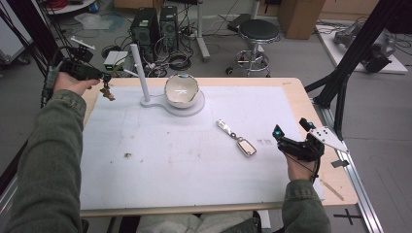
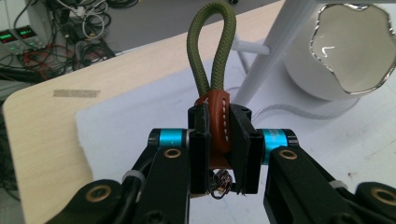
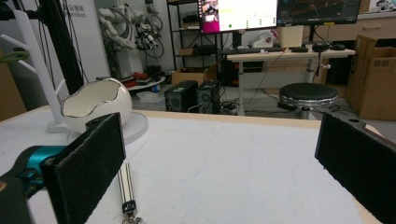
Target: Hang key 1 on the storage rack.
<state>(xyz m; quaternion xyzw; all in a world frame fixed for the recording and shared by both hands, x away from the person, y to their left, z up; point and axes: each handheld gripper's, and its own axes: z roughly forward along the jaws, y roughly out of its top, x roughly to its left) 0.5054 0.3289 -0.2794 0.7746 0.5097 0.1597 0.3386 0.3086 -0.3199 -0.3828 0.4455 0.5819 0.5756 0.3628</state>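
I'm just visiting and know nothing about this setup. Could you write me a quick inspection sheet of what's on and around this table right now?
Surface: white mat over a wooden table, a few small smudges.
Job's things: keychain with green cord loop and brown leather tab, clamped in the left gripper; white peg stand with egg-shaped bowl on its base.
Clutter: second keychain with a metal tag lying flat on the mat.
Grippers: left shut on the leather tab, held above the table's far left corner; right gripper open, empty, near the right edge.
Cables: one trails from each gripper; tangles on the floor beyond.
Surroundings: computer towers, stool, cardboard boxes.
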